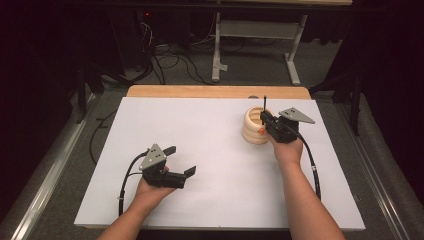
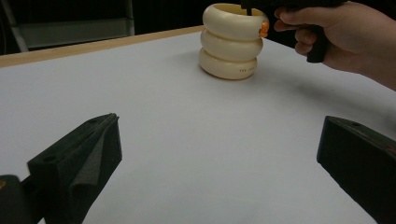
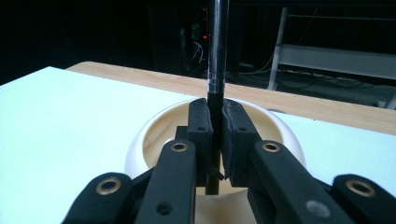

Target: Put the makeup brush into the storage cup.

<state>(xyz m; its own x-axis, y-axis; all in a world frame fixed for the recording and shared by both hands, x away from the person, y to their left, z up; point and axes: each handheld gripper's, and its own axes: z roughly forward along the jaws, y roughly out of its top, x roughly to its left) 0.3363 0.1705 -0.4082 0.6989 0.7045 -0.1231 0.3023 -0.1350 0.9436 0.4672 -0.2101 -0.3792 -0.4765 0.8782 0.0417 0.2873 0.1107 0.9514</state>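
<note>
Currently a thin black pen [image 3: 217, 56] is being clamped upright between the pads of the right gripper [image 3: 215, 140], w/ its metal-banded upper shaft rising above the jaws and its lower end hanging over the open mouth of a cream ribbed holder [image 3: 140, 144]. In the high view the right gripper [image 1: 265, 121] is being held at the holder's [image 1: 252, 131] near-right rim, the pen [image 1: 264, 102] sticking straight up from it, and the grey three-cornered plate [image 1: 297, 115] is being carried on top, to the right. The holder, shaped like three stacked rings, is standing on the white sheet [image 1: 220, 165] toward the far right of the table; a small orange spot [image 2: 264, 29] is being shown at its upper rim, approx. where the gripper meets it. Whether the pen tip is touching the holder's inside can't be told. The left gripper [image 1: 179, 161] is being held low over the sheet's near left, well apart from the holder [image 2: 233, 42], w/ its jaws standing wide apart and nothing between them. In the left gripper view the right hand [image 2: 336, 37] is being seen beside the holder's top. Beyond the sheet a wooden table edge [image 1: 220, 91] is being left bare.
</note>
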